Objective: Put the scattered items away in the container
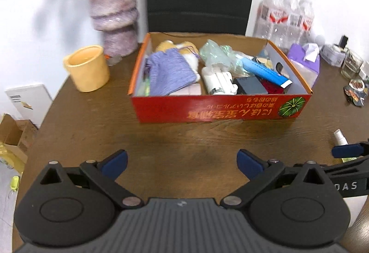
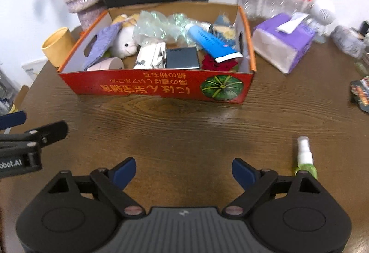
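Red cardboard box already packed full. Small green spray bottle with white nozzle lies loose on brown wooden table, just beside right gripper. Right gripper spread wide, empty; left gripper likewise. Likely next: right gripper shifts right, straddles bottle.

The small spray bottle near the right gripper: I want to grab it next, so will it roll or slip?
The spray bottle lies on its side on the table, and looks round, so a nudge would probably roll it. Its smooth plastic may slip between the jaws. It looks small, likely light.
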Motion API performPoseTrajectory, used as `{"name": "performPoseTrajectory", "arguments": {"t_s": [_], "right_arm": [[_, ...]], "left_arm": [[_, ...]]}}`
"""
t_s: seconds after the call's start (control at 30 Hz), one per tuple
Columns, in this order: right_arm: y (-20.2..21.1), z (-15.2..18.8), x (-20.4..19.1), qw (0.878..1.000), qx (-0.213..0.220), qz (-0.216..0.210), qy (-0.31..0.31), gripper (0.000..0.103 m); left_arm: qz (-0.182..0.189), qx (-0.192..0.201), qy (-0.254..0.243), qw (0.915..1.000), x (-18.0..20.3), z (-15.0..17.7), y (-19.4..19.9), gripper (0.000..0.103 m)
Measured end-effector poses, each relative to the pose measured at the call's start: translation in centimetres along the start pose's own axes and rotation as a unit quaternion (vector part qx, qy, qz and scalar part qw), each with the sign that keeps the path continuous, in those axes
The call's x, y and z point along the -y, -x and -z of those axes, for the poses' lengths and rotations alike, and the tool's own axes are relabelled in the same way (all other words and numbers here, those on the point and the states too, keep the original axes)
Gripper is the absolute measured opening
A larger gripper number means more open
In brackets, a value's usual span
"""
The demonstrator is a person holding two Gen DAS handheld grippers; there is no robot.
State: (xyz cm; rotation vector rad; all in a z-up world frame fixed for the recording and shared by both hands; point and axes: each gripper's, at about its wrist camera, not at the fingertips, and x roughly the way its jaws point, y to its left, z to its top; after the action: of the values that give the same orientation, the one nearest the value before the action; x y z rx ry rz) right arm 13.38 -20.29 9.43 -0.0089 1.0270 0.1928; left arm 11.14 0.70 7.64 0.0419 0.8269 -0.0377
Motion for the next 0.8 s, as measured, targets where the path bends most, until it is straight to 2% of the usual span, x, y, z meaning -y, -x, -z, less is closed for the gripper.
{"name": "performPoseTrajectory", "arguments": {"t_s": [0.1, 0.23, 0.37, 0.5, 0.6, 0.7, 0.8], "right_arm": [[1.0, 3.9, 0.0, 0.998, 0.059, -0.020, -0.004, 0.099], [0.4, 9.7, 0.3, 0.997, 0.069, -0.018, -0.030, 0.099], [1.0, 13.8, -0.5, 0.994, 0.111, -0.005, -0.018, 0.099], [0.9, 15.6, -1.2, 0.990, 0.141, 0.011, 0.002, 0.099], [0.4, 16.1, -1.1, 0.990, 0.142, 0.019, -0.005, 0.099], [0.0, 16.4, -1.3, 0.989, 0.149, 0.023, 0.001, 0.101], [-0.3, 16.7, -1.6, 0.986, 0.159, 0.039, 0.011, 0.103]], "left_arm": [[0.002, 0.039, -0.004, 0.9992, 0.1, 4.6, 1.4, 0.103], [-0.017, 0.068, 0.002, 0.9976, 0.4, 9.1, 1.9, 0.103], [-0.028, 0.095, 0.005, 0.9951, 0.7, 12.6, 2.4, 0.103], [-0.021, 0.103, 0.011, 0.9944, 0.8, 14.4, 2.5, 0.103], [-0.014, 0.097, 0.006, 0.9952, 1.0, 15.1, 1.7, 0.103], [-0.012, 0.072, -0.009, 0.9973, 1.4, 15.3, 0.9, 0.103], [-0.008, 0.068, -0.011, 0.9976, 1.6, 15.4, 0.8, 0.103]]}}
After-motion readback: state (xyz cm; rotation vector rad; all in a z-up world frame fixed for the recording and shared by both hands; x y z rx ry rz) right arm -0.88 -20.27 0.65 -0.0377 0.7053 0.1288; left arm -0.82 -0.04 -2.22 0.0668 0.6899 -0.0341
